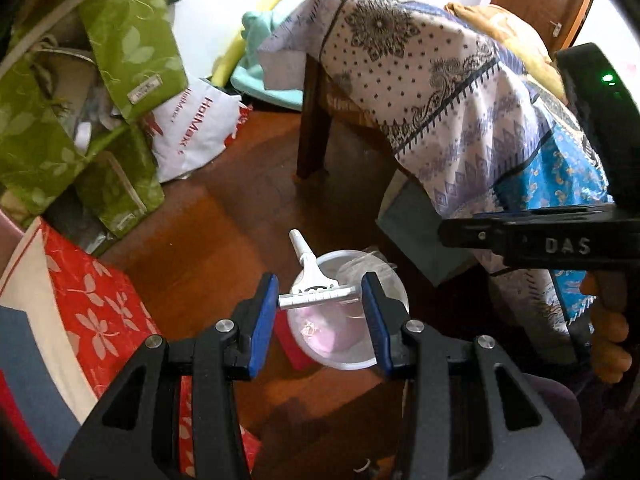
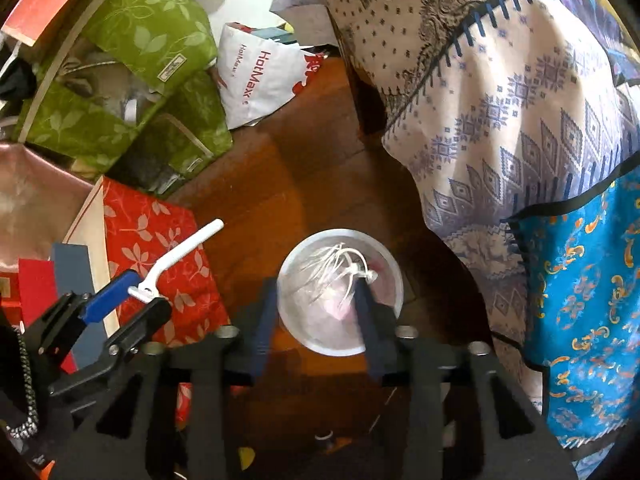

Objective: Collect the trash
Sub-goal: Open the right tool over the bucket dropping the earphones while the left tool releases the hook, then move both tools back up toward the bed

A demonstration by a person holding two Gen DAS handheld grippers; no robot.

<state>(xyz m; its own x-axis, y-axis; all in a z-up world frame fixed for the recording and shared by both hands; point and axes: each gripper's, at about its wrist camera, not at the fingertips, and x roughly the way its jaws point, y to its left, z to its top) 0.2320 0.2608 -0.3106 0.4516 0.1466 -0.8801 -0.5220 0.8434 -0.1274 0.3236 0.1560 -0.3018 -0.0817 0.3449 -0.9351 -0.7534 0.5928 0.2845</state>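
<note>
Left claw [image 1: 320, 300] pinching white plastic disposable razor [image 1: 310, 276] by its head, handle toward 11 o'clock, directly above round translucent plastic bin [image 1: 352, 356] on floor. Right claw [image 2: 316, 308] spread, nearer 6 o'clock.

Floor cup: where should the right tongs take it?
Probably pinch the cup at its near rim from straight above, one finger inside, one outside. It stands upright, mouth up. The crumpled plastic sits mid-cup, so the near wall is bare.
</note>
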